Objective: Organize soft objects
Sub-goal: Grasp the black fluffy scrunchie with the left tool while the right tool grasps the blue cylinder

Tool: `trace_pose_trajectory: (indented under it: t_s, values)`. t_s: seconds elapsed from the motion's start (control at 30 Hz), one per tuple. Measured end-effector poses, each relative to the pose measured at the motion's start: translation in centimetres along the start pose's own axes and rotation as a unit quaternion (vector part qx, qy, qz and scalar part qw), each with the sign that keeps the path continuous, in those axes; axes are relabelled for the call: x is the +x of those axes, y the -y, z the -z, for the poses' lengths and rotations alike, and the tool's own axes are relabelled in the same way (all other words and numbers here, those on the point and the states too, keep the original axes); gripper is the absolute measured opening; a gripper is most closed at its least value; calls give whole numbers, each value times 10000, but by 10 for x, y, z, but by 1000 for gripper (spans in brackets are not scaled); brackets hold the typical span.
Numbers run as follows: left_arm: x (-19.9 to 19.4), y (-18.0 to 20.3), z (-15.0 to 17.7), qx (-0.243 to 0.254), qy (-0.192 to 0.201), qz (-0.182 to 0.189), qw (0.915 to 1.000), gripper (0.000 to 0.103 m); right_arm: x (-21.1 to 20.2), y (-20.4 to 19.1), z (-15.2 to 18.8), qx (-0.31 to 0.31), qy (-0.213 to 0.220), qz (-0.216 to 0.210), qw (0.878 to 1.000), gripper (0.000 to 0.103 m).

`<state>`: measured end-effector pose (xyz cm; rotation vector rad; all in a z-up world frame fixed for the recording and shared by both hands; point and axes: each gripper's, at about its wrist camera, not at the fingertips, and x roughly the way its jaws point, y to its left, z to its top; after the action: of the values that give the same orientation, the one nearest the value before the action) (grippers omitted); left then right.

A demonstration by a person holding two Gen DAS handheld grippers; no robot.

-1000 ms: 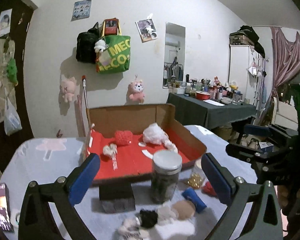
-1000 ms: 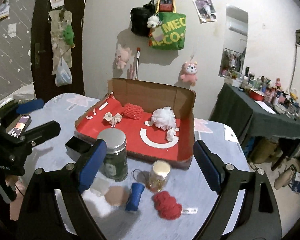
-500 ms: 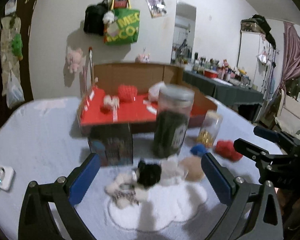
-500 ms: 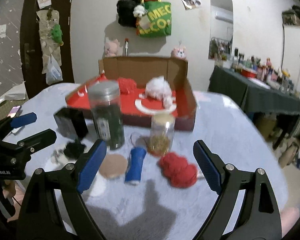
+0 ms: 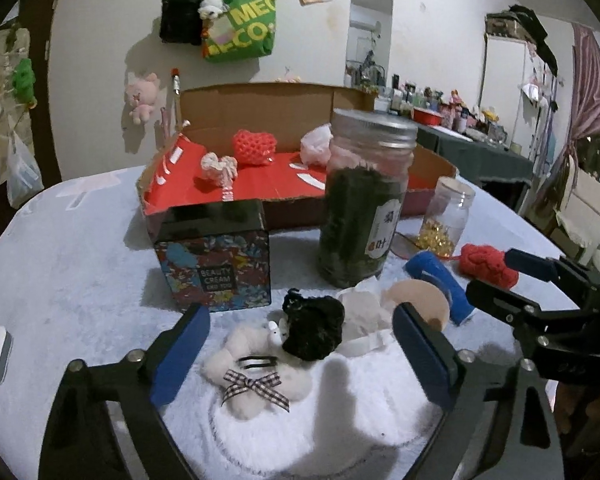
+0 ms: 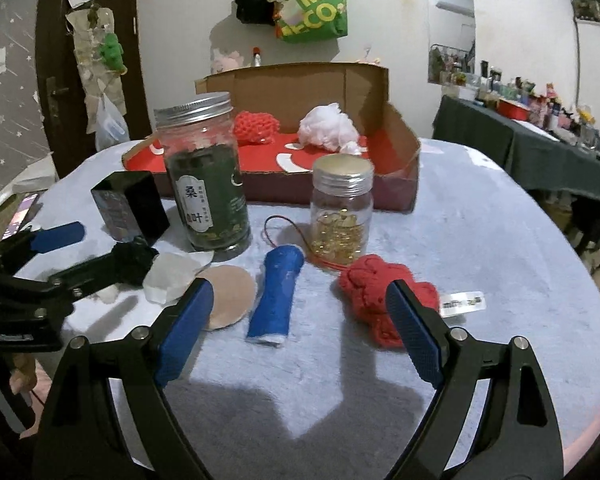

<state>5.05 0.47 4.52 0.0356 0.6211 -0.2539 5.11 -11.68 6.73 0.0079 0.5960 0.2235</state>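
Both grippers have dropped toward the worktop (image 6: 480, 208) since the earlier frames, so the soft things now loom large. Left gripper (image 5: 300, 360) has its jaws wide but has just been closing a little, with a cream plush scrunchie with a checked bow (image 5: 256, 376) and a black fluffy scrunchie (image 5: 312, 330) between its blue pads, untouched. Right gripper (image 6: 298, 332) is likewise open and has just been narrowing; a blue fabric roll (image 6: 278, 290) lies between its pads and a red knotted yarn piece (image 6: 374, 292) sits by its right pad. Just beyond stand a tall jar of dark leaves (image 6: 206, 176), a small jar of gold beads (image 6: 342, 216) and a patterned tin (image 5: 216, 256). Behind them the cardboard box (image 6: 396, 160) holds a red mesh ball (image 6: 256, 126) and a white puff (image 6: 326, 130).
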Motion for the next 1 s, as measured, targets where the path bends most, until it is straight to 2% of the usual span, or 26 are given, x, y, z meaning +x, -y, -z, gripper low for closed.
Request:
trace_pose_trajectory:
  t_s: [0.07,0.13,0.23,0.3,0.33,0.37,0.4,0.43,0.47,0.5,0.53,0.6,0.8,1.0]
  values:
    - [4,-1,-1,54,-63,24,10000,92,5,-1,1,-44,-49,-18,10000,79]
    - [8,-1,-2,108,-114,34,9999,90,10,0,1,-17,-132,-57,9999,70]
    - [14,-2,-3,152,-225,87,9996,83,18,6,3,139,-288,-280,9991,59]
    - [18,-2,-2,155,-302,124,9993,79,24,7,4,187,-366,-347,9986,56]
    - [20,-2,-2,166,-343,155,9992,73,27,8,5,190,-409,-368,9983,55]
    - [23,-2,-2,178,-388,195,9989,61,29,9,6,210,-443,-426,9979,53]
    - [25,-2,-2,181,-437,251,9986,53,31,10,7,261,-494,-545,9970,43]
    - [29,-3,-2,175,-523,337,9979,39,34,11,8,316,-543,-696,9956,34]
    - [30,-3,-1,161,-555,371,9976,37,34,12,9,334,-542,-812,9947,31]
    - [30,-4,-1,159,-528,370,9978,36,33,12,9,351,-545,-954,9933,22]
    - [28,-4,-1,187,-494,375,9979,30,32,13,9,397,-527,-1025,9925,20]
    - [23,-2,-3,196,-439,392,9981,27,25,14,8,396,-382,-995,9935,17]
    - [12,2,-11,213,-307,479,9982,26,7,5,1,219,-97,-1002,9947,16]
    - [4,5,-15,270,-199,505,9982,26,2,3,-2,267,-64,-1128,9932,16]
